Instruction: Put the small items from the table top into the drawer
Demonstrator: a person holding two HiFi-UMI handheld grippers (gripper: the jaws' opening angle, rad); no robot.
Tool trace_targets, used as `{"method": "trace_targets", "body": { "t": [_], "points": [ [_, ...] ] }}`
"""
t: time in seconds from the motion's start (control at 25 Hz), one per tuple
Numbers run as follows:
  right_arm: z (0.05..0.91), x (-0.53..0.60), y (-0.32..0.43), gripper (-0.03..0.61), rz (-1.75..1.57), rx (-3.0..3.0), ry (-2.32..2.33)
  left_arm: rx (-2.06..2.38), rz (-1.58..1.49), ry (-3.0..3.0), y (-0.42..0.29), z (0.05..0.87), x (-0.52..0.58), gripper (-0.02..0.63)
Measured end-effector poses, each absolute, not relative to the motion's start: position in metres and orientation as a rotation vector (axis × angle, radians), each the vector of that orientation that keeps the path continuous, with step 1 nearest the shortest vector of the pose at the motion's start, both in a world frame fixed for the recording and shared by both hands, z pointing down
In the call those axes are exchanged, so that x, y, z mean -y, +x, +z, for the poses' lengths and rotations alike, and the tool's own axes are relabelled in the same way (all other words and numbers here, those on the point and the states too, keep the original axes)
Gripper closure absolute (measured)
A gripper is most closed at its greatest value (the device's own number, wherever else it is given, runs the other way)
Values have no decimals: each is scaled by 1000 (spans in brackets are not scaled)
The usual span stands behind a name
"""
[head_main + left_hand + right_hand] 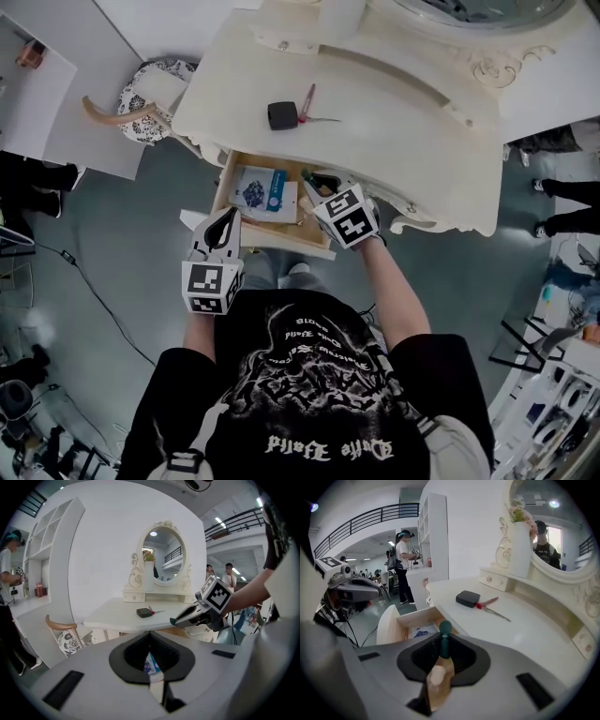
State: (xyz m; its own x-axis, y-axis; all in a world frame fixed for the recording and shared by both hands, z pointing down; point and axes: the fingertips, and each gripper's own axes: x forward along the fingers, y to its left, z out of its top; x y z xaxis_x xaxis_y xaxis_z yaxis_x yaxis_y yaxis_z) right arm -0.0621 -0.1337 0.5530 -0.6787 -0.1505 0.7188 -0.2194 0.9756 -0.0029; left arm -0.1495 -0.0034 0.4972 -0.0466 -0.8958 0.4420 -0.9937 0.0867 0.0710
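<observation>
Step in hand, as I judge it: carrying one item into the drawer. The right gripper [443, 641] has its fingers clamped on a tan, green-tipped stick [439, 677], upright between them at lower centre of its view, over the open drawer [291, 246], right of the card [265, 190] inside. Next it should lower and release. The left gripper [150, 639], fingers together and empty, hangs at the drawer front. A box [281, 114] and scissors [309, 108] lie on the worktop [394, 131] beyond.

Drawer [222, 195] open above, right hand-held gripper [308, 175] crowding its right side.
</observation>
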Motion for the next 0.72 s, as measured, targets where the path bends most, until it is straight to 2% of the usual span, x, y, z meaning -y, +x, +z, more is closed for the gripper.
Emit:
{"method": "trace_targets", "body": {
  "t": [0.72],
  "points": [
    [584, 112, -123, 517, 69, 2283, 86, 2027, 341, 1808, -184, 498, 10, 598]
  ]
}}
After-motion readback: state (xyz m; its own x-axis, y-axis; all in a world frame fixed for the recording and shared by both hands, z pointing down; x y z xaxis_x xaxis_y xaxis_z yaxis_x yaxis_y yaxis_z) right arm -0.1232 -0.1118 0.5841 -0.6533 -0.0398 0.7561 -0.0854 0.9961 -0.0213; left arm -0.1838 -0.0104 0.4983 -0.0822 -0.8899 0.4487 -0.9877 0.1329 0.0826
